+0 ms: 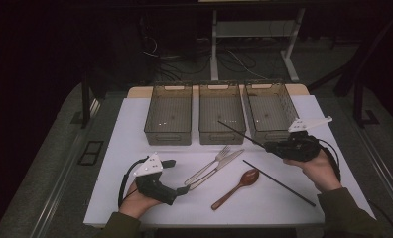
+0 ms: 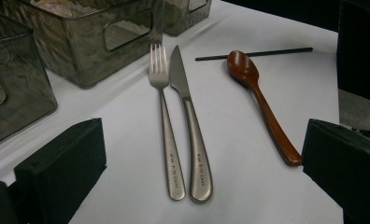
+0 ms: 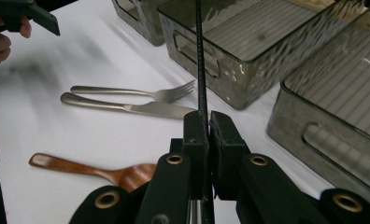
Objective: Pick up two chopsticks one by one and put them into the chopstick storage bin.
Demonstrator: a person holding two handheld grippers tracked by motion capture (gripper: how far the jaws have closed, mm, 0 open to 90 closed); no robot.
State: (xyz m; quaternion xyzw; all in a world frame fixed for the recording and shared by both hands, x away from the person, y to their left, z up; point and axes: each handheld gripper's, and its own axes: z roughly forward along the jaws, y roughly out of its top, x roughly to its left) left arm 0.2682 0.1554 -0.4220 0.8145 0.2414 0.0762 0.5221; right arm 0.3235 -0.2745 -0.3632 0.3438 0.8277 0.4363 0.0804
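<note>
The right gripper (image 1: 269, 146) is pinching 1 black chopstick (image 1: 236, 132) between pressed-together jaws, carrying it above the mat's far right, by the right bin (image 1: 270, 110). Next, likely, lowering it in. The left gripper (image 1: 182, 189), jaws spread, is resting near the front-left edge.

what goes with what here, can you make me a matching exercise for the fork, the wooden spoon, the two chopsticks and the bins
Things:
1. fork
2. wooden spoon
3. held chopstick
4. loose chopstick

Places or states:
A. clamped in the right gripper, pointing toward the bins
B. lying flat on the white table between the spoon and the person's right hand
C. side by side with the knife
D. reddish brown, between the knife and the loose chopstick

Pairs: 1-C, 2-D, 3-A, 4-B
</note>
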